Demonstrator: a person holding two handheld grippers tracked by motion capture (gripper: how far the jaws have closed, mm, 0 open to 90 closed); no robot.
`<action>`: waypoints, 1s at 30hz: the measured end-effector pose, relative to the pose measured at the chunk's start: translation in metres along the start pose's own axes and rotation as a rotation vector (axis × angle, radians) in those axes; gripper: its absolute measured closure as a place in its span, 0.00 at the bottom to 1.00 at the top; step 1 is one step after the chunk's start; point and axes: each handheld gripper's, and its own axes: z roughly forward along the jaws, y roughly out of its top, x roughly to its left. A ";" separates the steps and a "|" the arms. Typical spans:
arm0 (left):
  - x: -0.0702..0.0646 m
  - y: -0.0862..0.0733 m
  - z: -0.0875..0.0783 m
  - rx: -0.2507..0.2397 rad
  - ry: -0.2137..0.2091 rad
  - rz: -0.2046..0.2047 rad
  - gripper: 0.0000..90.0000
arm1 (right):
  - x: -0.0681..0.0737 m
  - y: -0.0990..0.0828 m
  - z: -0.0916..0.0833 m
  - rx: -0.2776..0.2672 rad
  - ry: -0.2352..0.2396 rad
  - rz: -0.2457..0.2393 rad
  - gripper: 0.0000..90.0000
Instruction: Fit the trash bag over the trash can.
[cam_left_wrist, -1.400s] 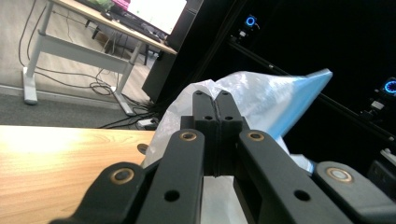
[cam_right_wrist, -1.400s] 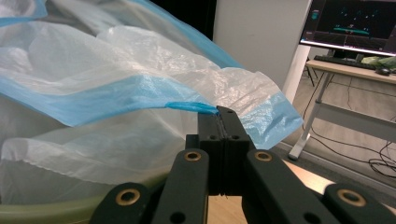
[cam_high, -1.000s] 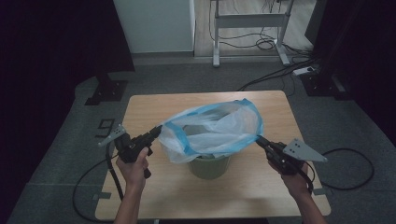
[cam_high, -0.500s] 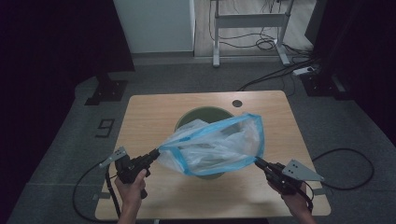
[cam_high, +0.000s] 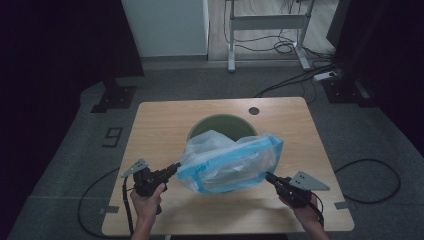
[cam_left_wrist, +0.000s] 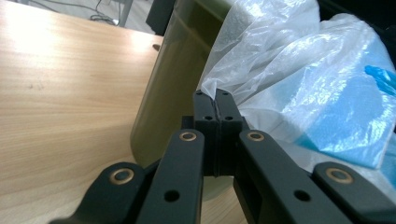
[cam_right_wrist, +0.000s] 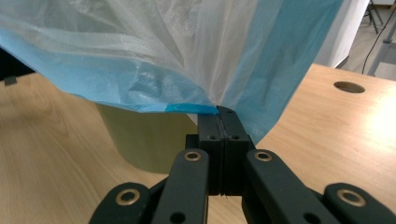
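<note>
Plastic bag (cam_high: 231, 162), clear with a blue rim, is held stretched at centre frame, over the near edge of the green bin (cam_high: 220, 126). Its left edge is pinched by the closed left gripper (cam_high: 175, 167), its right edge by the closed right gripper (cam_high: 269, 176), above the wooden table (cam_high: 160, 125).

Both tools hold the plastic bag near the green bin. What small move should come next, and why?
Probably carry the bag forward until its mouth is over the bin. The left tool and the right tool each pinch an edge, with the bag stretched between them. The bag hangs mostly on the person's side of the bin's rim, so the open bin is only partly covered.
</note>
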 end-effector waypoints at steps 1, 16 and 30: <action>0.001 0.000 -0.001 0.001 0.001 -0.002 1.00 | 0.001 -0.001 0.000 0.008 0.000 -0.005 0.98; -0.036 0.028 -0.039 -0.131 -0.026 0.141 0.60 | 0.000 0.027 -0.011 -0.055 -0.076 -0.004 0.97; -0.076 0.052 -0.008 -0.013 -0.056 0.282 0.31 | 0.001 0.043 -0.019 -0.077 -0.077 -0.014 0.97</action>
